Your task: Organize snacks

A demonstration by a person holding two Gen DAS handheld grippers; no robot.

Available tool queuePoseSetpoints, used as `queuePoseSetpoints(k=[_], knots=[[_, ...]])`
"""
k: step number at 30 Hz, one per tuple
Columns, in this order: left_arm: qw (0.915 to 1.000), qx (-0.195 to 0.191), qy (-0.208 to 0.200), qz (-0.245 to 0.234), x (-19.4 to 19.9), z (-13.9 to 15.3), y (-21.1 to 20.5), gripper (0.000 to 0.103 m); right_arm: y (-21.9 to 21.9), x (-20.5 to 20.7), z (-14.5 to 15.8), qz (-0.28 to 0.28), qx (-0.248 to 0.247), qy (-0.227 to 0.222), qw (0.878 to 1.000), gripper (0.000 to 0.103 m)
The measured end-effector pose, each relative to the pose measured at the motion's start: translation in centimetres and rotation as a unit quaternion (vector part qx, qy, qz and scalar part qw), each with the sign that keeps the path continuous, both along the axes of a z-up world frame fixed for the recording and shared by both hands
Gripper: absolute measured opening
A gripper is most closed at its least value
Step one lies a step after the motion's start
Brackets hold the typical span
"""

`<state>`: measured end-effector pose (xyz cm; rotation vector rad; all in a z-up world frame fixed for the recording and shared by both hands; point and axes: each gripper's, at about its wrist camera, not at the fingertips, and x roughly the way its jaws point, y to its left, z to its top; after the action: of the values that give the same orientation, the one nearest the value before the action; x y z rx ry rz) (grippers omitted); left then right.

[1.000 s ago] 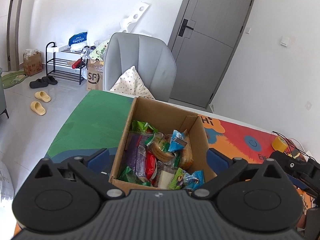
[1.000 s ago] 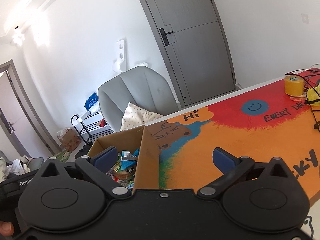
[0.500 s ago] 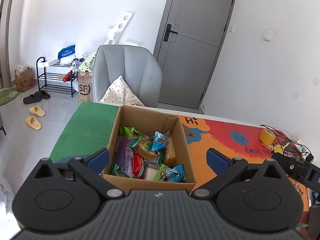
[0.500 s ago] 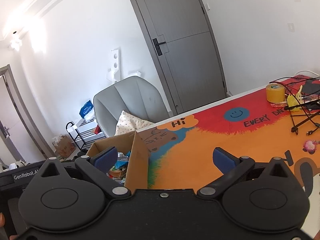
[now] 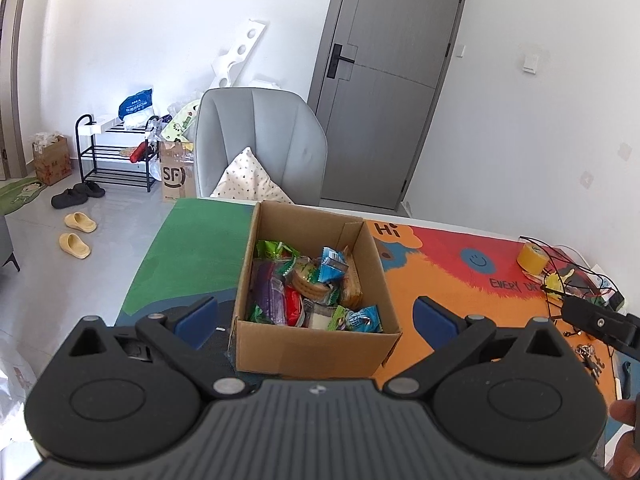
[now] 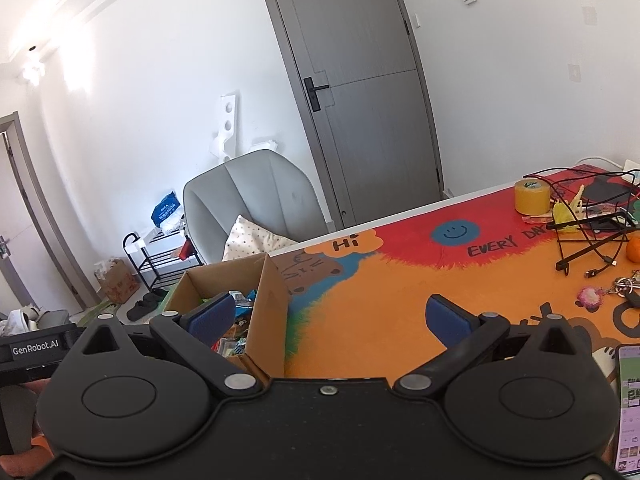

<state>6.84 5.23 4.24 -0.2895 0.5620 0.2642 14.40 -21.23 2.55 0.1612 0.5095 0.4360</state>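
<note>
The left gripper hangs spread wide and empty over the near side of the cardboard box, which holds the snack packets on the colourful table mat. Further right, the right gripper is likewise spread and empty, with the box's right wall between its fingers.

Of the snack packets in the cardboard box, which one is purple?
The long purple packet at the left side of the cardboard box, against its left wall. The others near it are green, red or blue; only this one is purple.
</note>
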Motion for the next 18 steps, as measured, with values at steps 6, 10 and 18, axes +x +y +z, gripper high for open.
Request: queuePoseSetpoints(k=[6, 10, 18], knots=[[0.9998, 0.018, -0.002, -0.010, -1.5, 0.8, -0.3, 0.103, -0.1, -1.0, 0.6, 0.004, -0.007, -0.001, 1.000, 0.103], [0.9990, 0.039, -0.002, -0.021, -2.3, 1.2, -0.9, 0.103, 0.0, -1.8, 0.7, 0.011, -0.014, -0.001, 1.000, 0.103], [0.9982, 0.051, -0.011, -0.030, -2.9, 2.0, -1.4, 0.103, 0.3, -2.4, 1.3, 0.018, -0.019, -0.006, 1.000, 0.103]])
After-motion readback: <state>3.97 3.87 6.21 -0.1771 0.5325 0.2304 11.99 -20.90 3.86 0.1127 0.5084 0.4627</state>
